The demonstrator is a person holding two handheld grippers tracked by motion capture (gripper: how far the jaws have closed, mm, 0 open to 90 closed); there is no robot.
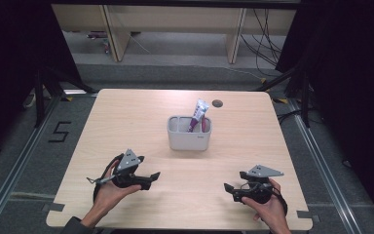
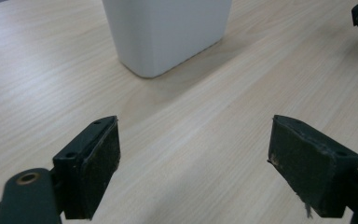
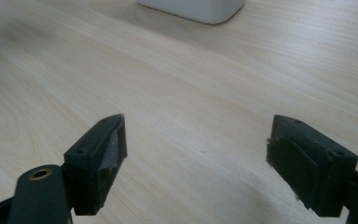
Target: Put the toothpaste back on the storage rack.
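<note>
A white two-compartment holder (image 1: 189, 133) stands at the middle of the wooden table (image 1: 126, 117). A purple and white tube (image 1: 198, 115) leans upright in its right compartment. My left gripper (image 1: 150, 179) rests near the front left, held in a hand, its jaws wide apart with nothing between them. In the left gripper view the holder (image 2: 168, 32) stands ahead, apart from the pads (image 2: 106, 165). My right gripper (image 1: 228, 189) sits at the front right, also open and empty. The holder's base (image 3: 193, 8) lies far ahead in the right gripper view.
A round cable hole (image 1: 217, 103) sits near the table's far edge. Dark curtains and stands flank both sides. Cables (image 1: 265, 44) and wooden furniture legs (image 1: 112, 34) lie on the floor beyond. A floor marking "5" (image 1: 60, 131) is at the left.
</note>
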